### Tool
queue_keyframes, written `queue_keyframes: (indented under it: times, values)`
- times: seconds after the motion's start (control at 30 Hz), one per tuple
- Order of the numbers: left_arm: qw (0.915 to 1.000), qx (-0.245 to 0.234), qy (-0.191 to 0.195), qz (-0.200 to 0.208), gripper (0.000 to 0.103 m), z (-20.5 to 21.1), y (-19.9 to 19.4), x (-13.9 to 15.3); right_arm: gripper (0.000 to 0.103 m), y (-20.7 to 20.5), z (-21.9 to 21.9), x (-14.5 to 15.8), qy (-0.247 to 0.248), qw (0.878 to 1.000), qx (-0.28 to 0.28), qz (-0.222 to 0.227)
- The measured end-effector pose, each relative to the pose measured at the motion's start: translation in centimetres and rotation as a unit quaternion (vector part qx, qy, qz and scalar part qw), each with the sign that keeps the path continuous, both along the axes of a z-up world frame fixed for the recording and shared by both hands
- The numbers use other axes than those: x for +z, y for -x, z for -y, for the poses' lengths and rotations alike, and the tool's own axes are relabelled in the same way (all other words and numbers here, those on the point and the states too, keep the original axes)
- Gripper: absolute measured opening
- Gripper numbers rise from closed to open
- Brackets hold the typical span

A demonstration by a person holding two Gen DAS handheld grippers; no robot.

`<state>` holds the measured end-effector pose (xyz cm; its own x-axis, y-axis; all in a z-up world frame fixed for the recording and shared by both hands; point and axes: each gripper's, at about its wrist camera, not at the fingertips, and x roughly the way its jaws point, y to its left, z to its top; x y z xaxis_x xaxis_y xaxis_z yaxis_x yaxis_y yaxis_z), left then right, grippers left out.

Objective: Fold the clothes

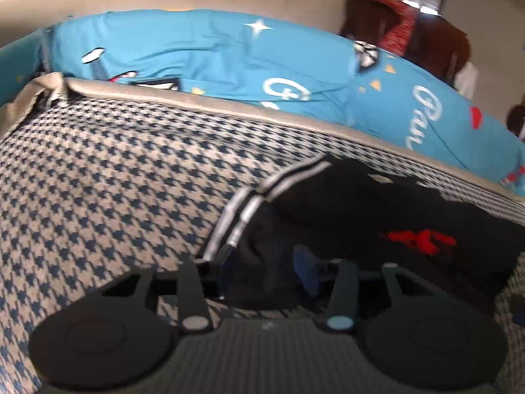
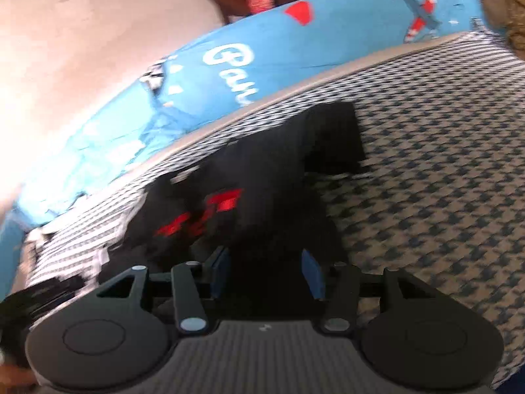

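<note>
**Grippers low over a dark garment on a checked cover**

Cloth fills the lower middle of the left wrist view: a black garment (image 1: 377,216) with a red print and a striped white-and-black band (image 1: 242,210) along its left edge lies on a houndstooth cover (image 1: 98,170). The left gripper (image 1: 269,272) sits right at the near edge of the garment, by the striped band, with its blue fingers (image 1: 305,272) set apart and dark fabric showing in the gap between them. Whether the cloth is pinched or merely lies between and under the fingers cannot be told, as the frame is blurred. Being this low at an edge suits taking hold of a hem or corner, which a fold would need. Behind the cover runs a blue printed sheet (image 1: 229,52), and a wooden chair (image 1: 436,39) with a red cloth over it stands farther back.

From the right wrist, the same garment (image 2: 279,164) spreads away from the camera, rumpled, with one black part reaching toward the far side. The right gripper (image 2: 265,272) stands with its fingers (image 2: 313,275) apart too, with black cloth between them at the garment's near edge. The two grippers seem to be at opposite ends of one edge, a fair way to lift or carry it evenly. The garment looks loosely bunched, not a neat flat stack, so I judge folding is under way or unfinished.
</note>
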<state>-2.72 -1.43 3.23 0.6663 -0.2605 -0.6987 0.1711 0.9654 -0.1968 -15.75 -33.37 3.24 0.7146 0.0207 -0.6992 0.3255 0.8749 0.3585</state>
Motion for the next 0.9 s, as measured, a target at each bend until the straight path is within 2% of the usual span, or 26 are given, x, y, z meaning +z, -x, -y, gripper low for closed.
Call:
queue_keyframes:
  times: [0.07, 0.13, 0.27, 0.4, 0.47, 0.57, 0.7, 0.77, 0.8, 0.9]
  values:
    - [0.9999, -0.009, 0.007, 0.001, 0.064, 0.3, 0.7, 0.1, 0.059, 0.5, -1.0, 0.0, -0.006, 1.000, 0.024, 0.006]
    - [0.9997, -0.021, 0.011, 0.004, 0.069, 0.8, 1.2, 0.1, 0.061, 1.1, -2.1, 0.1, -0.012, 0.999, 0.049, 0.011]
    - [0.9985, -0.052, 0.015, 0.010, 0.075, 2.0, 1.8, 0.2, 0.061, 1.3, -4.7, -0.5, 0.005, 0.994, 0.111, -0.006]
    - [0.9952, -0.093, 0.027, 0.006, 0.075, 3.7, 2.3, 0.2, 0.061, 0.8, -7.4, -1.4, 0.054, 0.985, 0.161, -0.035]
    - [0.9933, -0.110, 0.035, 0.003, 0.082, 4.5, 2.5, 0.1, 0.061, 0.6, -8.2, -2.0, 0.076, 0.980, 0.175, -0.050]
    - [0.9901, -0.133, 0.046, -0.004, 0.087, 6.0, 2.4, -0.2, 0.061, 0.4, -9.2, -3.0, 0.109, 0.975, 0.180, -0.067]
    - [0.9885, -0.147, 0.033, -0.005, 0.098, 8.1, 1.9, -1.0, 0.061, 0.1, -10.2, -4.1, 0.154, 0.968, 0.181, -0.084]
    - [0.9889, -0.147, 0.023, -0.009, 0.098, 8.9, 1.4, -1.6, 0.055, 0.2, -10.2, -4.2, 0.165, 0.967, 0.174, -0.083]
    - [0.9896, -0.143, 0.017, -0.010, 0.098, 9.2, 1.1, -1.9, 0.048, 0.2, -10.2, -4.3, 0.170, 0.967, 0.170, -0.082]
    - [0.9927, -0.119, 0.013, -0.012, 0.087, 9.1, 0.3, -2.6, 0.016, 0.2, -9.4, -3.9, 0.166, 0.972, 0.147, -0.078]
